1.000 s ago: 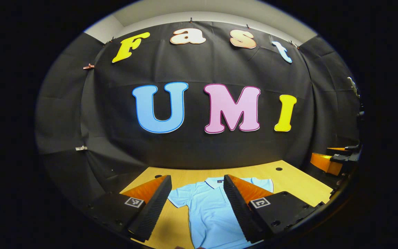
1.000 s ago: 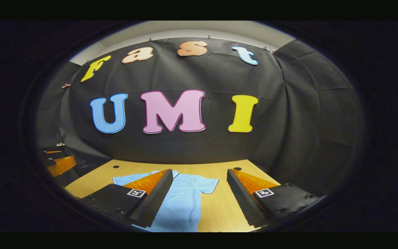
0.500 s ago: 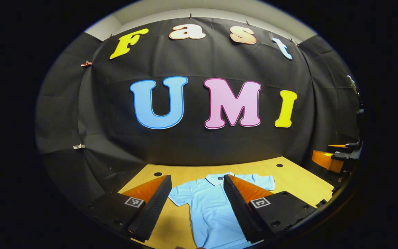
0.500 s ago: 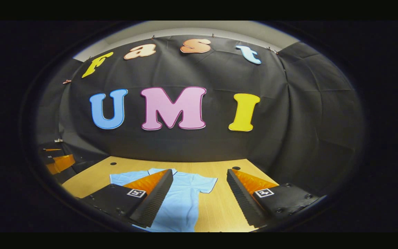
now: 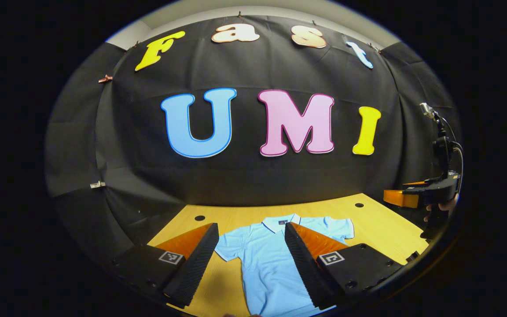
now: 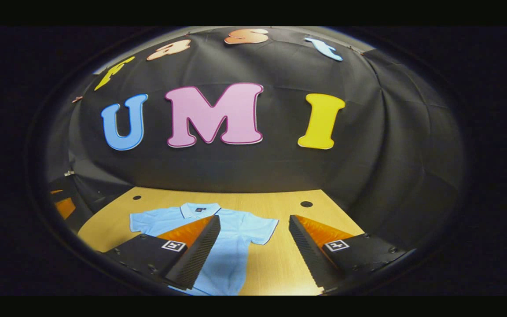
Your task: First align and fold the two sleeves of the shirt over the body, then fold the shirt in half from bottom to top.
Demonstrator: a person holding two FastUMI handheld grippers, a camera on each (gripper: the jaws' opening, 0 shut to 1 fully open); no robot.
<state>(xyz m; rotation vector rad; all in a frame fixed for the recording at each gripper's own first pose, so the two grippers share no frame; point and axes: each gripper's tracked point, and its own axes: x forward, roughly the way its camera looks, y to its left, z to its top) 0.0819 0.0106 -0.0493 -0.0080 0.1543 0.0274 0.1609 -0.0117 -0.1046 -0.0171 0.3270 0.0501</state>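
Lying flat on the wooden surface (image 5: 381, 229), the light blue shirt (image 5: 262, 259) has both short sleeves spread out to the sides, its collar toward the far edge by the black cloth wall and its body running toward the near edge. In the left gripper view, the left sleeve (image 5: 227, 246) shows between the fingers of the left gripper (image 5: 249, 259), whose jaws stand wide apart above the shirt and hold nothing; the collar (image 5: 282, 221) sits just beyond its right-hand finger. Two small round holes (image 5: 200, 218) mark the surface near its far edge, one toward each far corner. At the right rim of that view the right gripper (image 5: 416, 196) hangs past the right edge of the surface, with part of a hand (image 5: 442, 207) on it. In the right gripper view, the left gripper (image 6: 62, 204) shows at the left rim, the shirt (image 6: 231, 255) lies left of centre, and the right gripper (image 6: 253, 251) has its jaws wide apart and holding nothing, over the right sleeve (image 6: 260, 231) and bare wood.
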